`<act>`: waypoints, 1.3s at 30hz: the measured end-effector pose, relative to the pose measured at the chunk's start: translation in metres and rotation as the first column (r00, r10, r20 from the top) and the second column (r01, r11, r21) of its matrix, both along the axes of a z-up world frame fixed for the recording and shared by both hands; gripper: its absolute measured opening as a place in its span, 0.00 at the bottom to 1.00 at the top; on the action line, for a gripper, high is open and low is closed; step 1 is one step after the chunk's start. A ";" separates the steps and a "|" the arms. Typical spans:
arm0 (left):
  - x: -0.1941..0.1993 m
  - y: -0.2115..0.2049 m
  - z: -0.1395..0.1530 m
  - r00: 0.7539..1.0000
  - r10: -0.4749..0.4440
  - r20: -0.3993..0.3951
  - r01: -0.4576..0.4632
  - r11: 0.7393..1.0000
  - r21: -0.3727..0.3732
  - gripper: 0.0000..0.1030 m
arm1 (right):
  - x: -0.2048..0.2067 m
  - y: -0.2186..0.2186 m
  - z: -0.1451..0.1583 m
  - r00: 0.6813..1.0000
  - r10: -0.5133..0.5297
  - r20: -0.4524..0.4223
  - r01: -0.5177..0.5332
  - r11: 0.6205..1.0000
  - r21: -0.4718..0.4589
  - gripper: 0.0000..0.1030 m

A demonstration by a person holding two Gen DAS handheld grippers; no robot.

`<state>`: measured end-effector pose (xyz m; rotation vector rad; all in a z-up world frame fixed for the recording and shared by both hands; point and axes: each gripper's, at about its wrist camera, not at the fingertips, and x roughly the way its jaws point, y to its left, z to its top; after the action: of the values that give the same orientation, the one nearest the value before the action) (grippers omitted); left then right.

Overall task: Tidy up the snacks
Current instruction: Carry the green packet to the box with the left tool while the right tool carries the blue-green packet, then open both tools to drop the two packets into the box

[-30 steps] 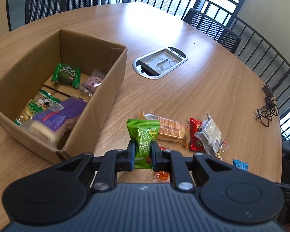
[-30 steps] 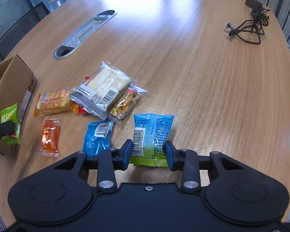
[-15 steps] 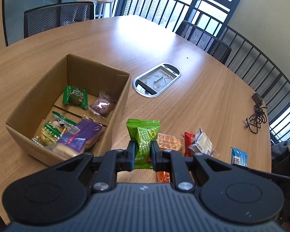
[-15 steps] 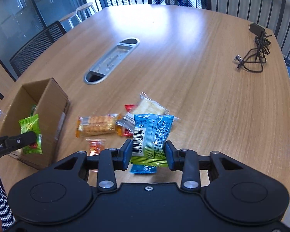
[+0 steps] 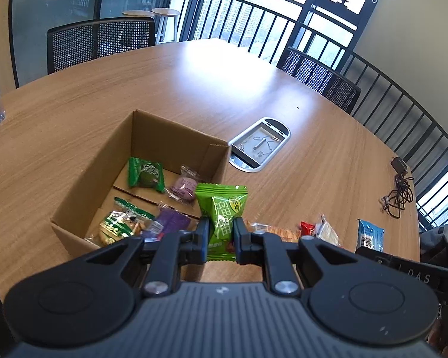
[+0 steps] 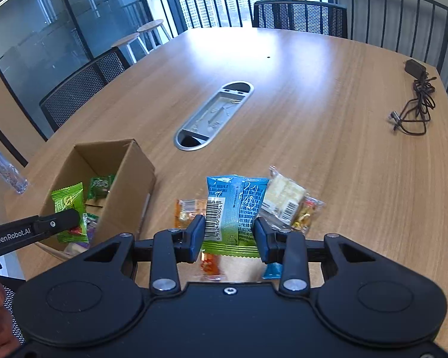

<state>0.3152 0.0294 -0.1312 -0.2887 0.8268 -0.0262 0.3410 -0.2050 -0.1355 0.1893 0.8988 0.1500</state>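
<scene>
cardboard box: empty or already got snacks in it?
Not empty. The open-topped cardboard box already holds several packets: a dark green packet, a pink one, a purple one and a green-and-white one.

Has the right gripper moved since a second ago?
Yes. The right gripper, shut on the blue packet, has risen away from the table; the cable tray now looks smaller and the cardboard box has come into view.

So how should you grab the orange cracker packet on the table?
Probably from above, with the gripper closing across its short width near the middle. The orange cracker packet lies flat and long on the table, and other snacks crowd its right end, so the left half looks freer.
</scene>
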 end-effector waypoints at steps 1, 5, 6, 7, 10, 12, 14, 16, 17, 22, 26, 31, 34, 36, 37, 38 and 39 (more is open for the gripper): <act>0.000 0.003 0.001 1.000 0.004 0.002 -0.004 1.000 0.001 0.16 | 0.001 0.005 0.001 1.000 0.005 0.003 -0.005 1.000 0.001 0.35; 0.001 0.016 0.003 1.000 0.015 0.006 -0.015 1.000 0.004 0.16 | 0.004 0.019 0.004 1.000 0.021 0.012 -0.021 1.000 0.009 0.35; 0.001 0.019 0.004 1.000 0.019 0.005 -0.019 1.000 0.004 0.16 | 0.005 0.023 0.004 1.000 0.026 0.014 -0.026 1.000 0.010 0.35; 0.001 0.023 0.004 1.000 0.024 0.005 -0.024 1.000 0.004 0.16 | 0.006 0.026 0.005 0.999 0.030 0.016 -0.030 0.999 0.011 0.35; 0.002 0.033 0.003 0.999 0.042 0.002 -0.042 0.999 0.004 0.16 | 0.009 0.038 0.007 0.999 0.049 0.020 -0.050 0.999 0.013 0.35; 0.003 0.039 0.002 0.998 0.055 -0.001 -0.055 0.998 0.005 0.16 | 0.011 0.046 0.008 0.998 0.064 0.023 -0.064 0.998 0.014 0.35; 0.004 0.047 0.001 0.998 0.070 -0.004 -0.070 0.998 0.005 0.16 | 0.013 0.054 0.009 0.997 0.077 0.024 -0.077 0.997 0.015 0.35; 0.005 0.054 0.000 0.996 0.085 -0.006 -0.085 0.996 0.007 0.16 | 0.014 0.063 0.009 0.996 0.091 0.025 -0.091 0.996 0.017 0.35; 0.006 0.058 -0.001 0.996 0.092 -0.008 -0.092 0.996 0.007 0.16 | 0.015 0.066 0.010 0.995 0.098 0.025 -0.098 0.995 0.019 0.35; 0.011 0.075 -0.003 0.992 0.121 -0.019 -0.121 0.993 0.011 0.16 | 0.020 0.087 0.011 0.990 0.137 0.025 -0.138 0.990 0.024 0.35; 0.014 0.083 -0.006 0.990 0.138 -0.025 -0.138 0.990 0.018 0.16 | 0.023 0.101 0.010 0.986 0.163 0.024 -0.163 0.986 0.027 0.35; 0.016 0.091 -0.011 0.987 0.155 -0.048 -0.154 0.988 0.025 0.17 | 0.028 0.116 0.010 0.981 0.193 0.022 -0.193 0.981 0.032 0.35; 0.015 0.098 -0.012 0.983 0.176 -0.044 -0.174 0.984 0.041 0.19 | 0.030 0.125 0.009 0.977 0.211 0.022 -0.212 0.977 0.037 0.35; 0.014 0.102 -0.012 0.984 0.174 -0.038 -0.173 0.985 0.029 0.21 | 0.031 0.130 0.008 0.974 0.224 0.022 -0.225 0.974 0.037 0.35; 0.013 0.105 -0.012 0.983 0.178 -0.041 -0.177 0.984 0.028 0.22 | 0.032 0.133 0.008 0.973 0.231 0.020 -0.232 0.972 0.038 0.35; 0.013 0.107 -0.012 0.981 0.187 -0.042 -0.186 0.982 0.029 0.23 | 0.032 0.135 0.007 0.971 0.236 0.019 -0.237 0.971 0.038 0.35; 0.012 0.108 -0.012 0.980 0.192 -0.043 -0.191 0.981 0.027 0.24 | 0.032 0.139 0.006 0.970 0.241 0.017 -0.242 0.970 0.039 0.35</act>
<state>0.3270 0.1378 -0.1431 -0.3472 0.8406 0.1711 0.3734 -0.0661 -0.1292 0.1158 0.9059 0.3956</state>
